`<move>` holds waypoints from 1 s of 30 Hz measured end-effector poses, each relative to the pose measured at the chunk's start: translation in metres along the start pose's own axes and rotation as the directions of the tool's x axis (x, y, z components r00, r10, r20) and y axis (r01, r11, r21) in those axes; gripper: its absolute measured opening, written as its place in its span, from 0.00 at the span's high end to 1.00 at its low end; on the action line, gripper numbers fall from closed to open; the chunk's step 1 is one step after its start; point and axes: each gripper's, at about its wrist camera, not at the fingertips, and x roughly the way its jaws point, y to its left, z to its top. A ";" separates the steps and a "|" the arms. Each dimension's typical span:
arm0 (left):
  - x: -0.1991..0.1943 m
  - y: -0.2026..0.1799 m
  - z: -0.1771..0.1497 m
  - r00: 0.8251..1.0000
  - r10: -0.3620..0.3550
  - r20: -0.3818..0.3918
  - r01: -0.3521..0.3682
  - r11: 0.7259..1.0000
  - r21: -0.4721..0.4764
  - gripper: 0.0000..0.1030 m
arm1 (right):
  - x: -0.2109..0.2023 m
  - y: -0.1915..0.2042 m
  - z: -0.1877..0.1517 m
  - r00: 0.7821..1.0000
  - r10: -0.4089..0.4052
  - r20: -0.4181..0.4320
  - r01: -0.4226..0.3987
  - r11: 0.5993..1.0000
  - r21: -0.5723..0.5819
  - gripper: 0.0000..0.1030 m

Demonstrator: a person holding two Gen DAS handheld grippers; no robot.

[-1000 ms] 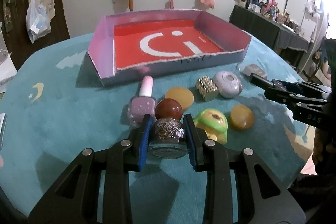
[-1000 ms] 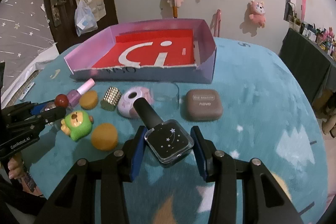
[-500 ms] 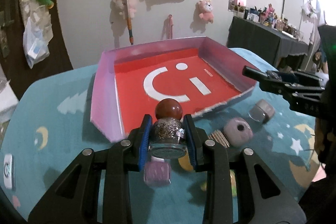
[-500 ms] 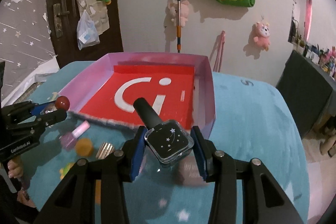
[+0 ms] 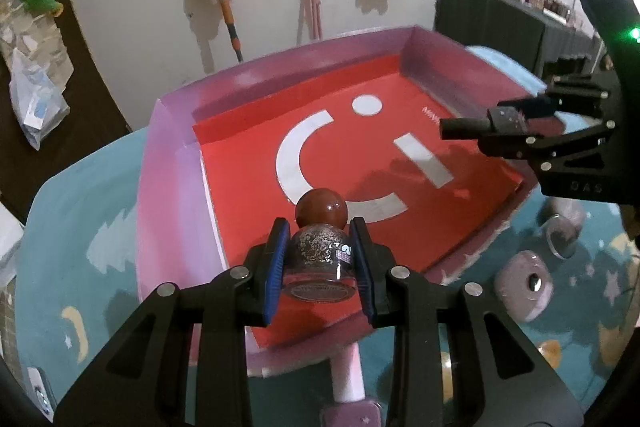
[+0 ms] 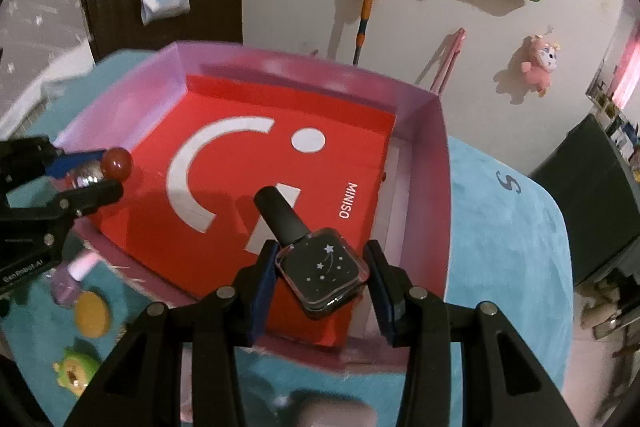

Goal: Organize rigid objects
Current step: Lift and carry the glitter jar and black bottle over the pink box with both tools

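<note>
Teal cloth printed with moons and stars covers the table [image 5: 60, 211], and toward its far edge sits the big pink-walled box [image 5: 160, 183] with its red, white-marked floor, which holds nothing yet as far as both views show. Over the box's near left corner the left gripper [image 5: 318, 263] is clamped on a glittery bottle with a round brown cap [image 5: 320, 255], held above the floor, not resting on it. Over the near right corner the right gripper [image 6: 320, 277] pinches a square black bottle with a star print [image 6: 322, 269], its black cap pointing into the box. Outside the near wall, still on the cloth, lie a pale pink bottle [image 5: 350, 383], a lilac round case [image 5: 524, 283], an orange disc [image 6: 92, 313] and a small green toy [image 6: 76, 371]. By my judgement the sorting has barely begun: two bottles are poised for release, and everything else awaits collection.
</note>
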 end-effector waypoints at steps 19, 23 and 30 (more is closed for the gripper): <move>0.040 0.005 0.004 0.990 -0.005 -0.141 0.009 1.000 0.029 0.72 | 0.037 0.019 0.006 0.978 -0.099 -0.186 0.058 0.975 -0.214 0.56; 0.041 0.004 0.005 0.987 -0.001 -0.159 0.009 0.999 0.050 0.72 | 0.037 0.018 0.007 0.976 -0.093 -0.195 0.050 0.975 -0.216 0.56; 0.043 0.000 0.007 0.986 0.011 -0.164 0.001 0.997 0.073 0.72 | 0.039 0.015 0.011 0.976 -0.085 -0.202 0.039 0.974 -0.223 0.56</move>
